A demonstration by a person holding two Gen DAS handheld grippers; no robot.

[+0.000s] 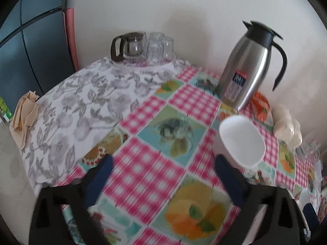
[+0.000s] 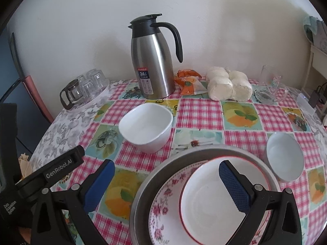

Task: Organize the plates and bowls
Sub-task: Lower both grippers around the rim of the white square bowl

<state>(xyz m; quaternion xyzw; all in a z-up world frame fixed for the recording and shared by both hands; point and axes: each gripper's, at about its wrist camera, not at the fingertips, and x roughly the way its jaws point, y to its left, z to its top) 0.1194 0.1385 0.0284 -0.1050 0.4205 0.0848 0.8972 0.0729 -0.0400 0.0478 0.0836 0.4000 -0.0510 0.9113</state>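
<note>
A white bowl stands on the checked tablecloth just past my left gripper's right fingertip; in the right wrist view it sits left of centre. My left gripper is open and empty beside the bowl. My right gripper is open and empty above a stack: a metal plate, a floral plate and a red-rimmed white plate. A smaller pale bowl stands to the right of the stack.
A steel thermos jug stands at the back by the wall. A tray with a glass teapot and upturned glasses is back left. An orange packet, bagged white buns and glassware lie back right.
</note>
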